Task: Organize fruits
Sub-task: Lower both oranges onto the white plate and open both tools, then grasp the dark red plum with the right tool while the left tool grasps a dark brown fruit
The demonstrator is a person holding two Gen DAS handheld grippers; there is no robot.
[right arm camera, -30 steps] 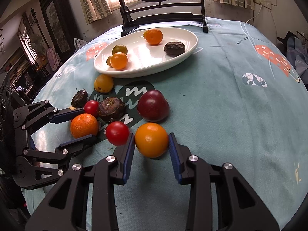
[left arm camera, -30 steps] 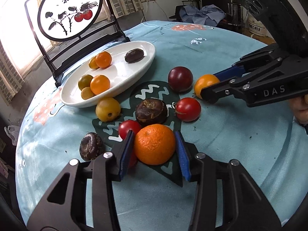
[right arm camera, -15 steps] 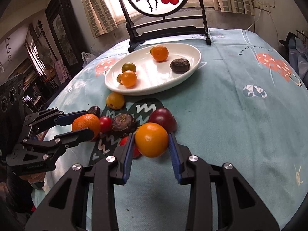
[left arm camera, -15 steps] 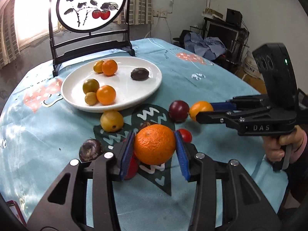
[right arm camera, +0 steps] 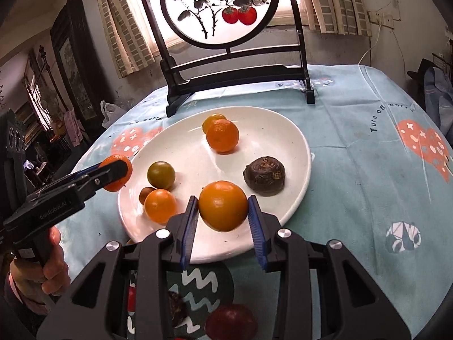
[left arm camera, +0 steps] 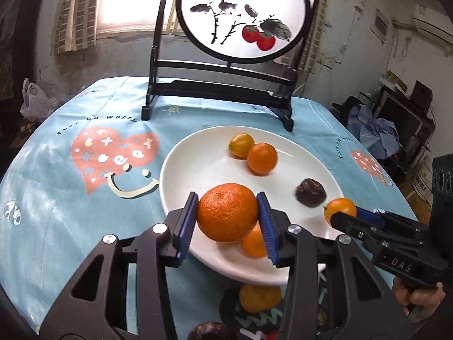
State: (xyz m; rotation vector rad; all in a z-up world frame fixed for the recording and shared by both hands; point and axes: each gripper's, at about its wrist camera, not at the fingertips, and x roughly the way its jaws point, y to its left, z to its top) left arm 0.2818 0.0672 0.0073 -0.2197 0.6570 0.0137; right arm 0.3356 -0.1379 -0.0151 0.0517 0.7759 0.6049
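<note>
My left gripper (left arm camera: 228, 221) is shut on a rough-skinned orange (left arm camera: 227, 215) and holds it above the near left rim of the white plate (left arm camera: 192, 164). My right gripper (right arm camera: 223, 208) is shut on a smooth orange fruit (right arm camera: 222, 205), held over the plate's (right arm camera: 283, 141) near edge. The plate holds several small orange and yellow fruits (right arm camera: 222, 135) and a dark brown fruit (right arm camera: 264, 176). The right gripper also shows in the left wrist view (left arm camera: 344, 212) at the plate's right rim; the left gripper shows in the right wrist view (right arm camera: 117, 172) at its left rim.
A black stand with a round painted screen (left arm camera: 243, 14) stands behind the plate. Below the grippers on the blue tablecloth (right arm camera: 368, 170) lie loose fruits: a dark red one (right arm camera: 230, 321), a dark brown one (left arm camera: 209, 333), a yellow-orange one (left arm camera: 259, 297).
Both grippers have lifted their fruits off the cloth and carried them forward from the loose pile to above the plate's near edge.
</note>
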